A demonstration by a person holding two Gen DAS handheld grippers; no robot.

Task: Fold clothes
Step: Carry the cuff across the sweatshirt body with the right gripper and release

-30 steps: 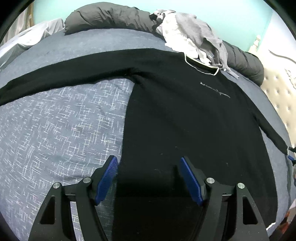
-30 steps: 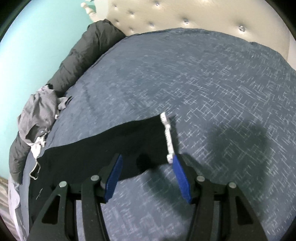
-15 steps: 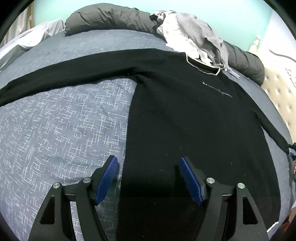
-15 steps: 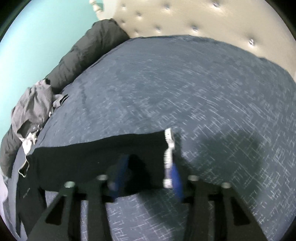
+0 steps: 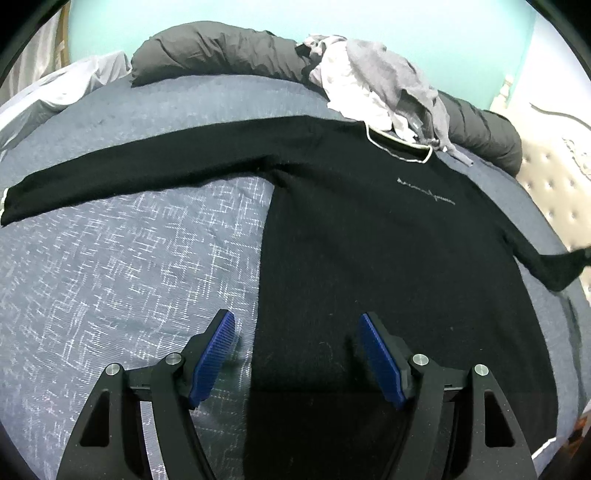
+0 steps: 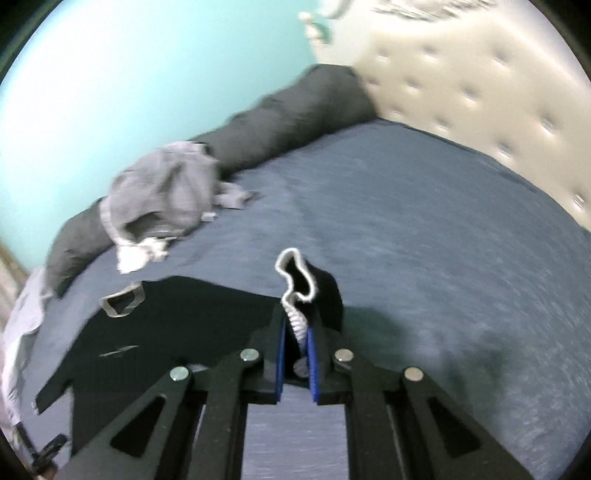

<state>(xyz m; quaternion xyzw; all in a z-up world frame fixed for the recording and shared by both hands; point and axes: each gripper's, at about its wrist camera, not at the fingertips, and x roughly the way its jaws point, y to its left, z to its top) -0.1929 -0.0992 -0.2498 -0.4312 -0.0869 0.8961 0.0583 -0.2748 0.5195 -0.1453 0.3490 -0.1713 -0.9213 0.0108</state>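
Currently catalogued, from the garment outward.

Item: black sweater (image 5: 369,258), long-sleeved, pale trim at the neck, small pale lettering on the chest. Lies front-up and flat on the bed (image 5: 129,277), body running from 6 o'clock to 12 in the left view, one sleeve (image 5: 129,177) stretched out toward 9 o'clock.

Item: other sleeve, cuff (image 6: 299,280) white-edged. Raised off the bed at about 3 o'clock in the left view; in the right view it stands up between the blue pads.

Right claw (image 6: 297,332): jaws closing, narrow, pads pressing on the cuff.

Left claw (image 5: 297,354): wide, nothing between the pads, hovering over the sweater's side edge near the hem.

Handling note: step in hand appears to be folding the lifted sleeve across the chest. Best carried inward toward 9 o'clock, kept low and taut so the knit does not drag the shoulder out of line; the idle claw could pin the body if it starts to creep. The grip sits close to the cuff edge, so a slip is possible.

Surroundings: heap of grey and white clothes (image 5: 376,88) at 12 o'clock, touching or overlapping the collar, so it may snag a later fold. Dark bolster (image 5: 221,51) behind it along the turquoise wall (image 5: 258,14). Padded headboard (image 6: 480,92) at 2 o'clock, well apart.
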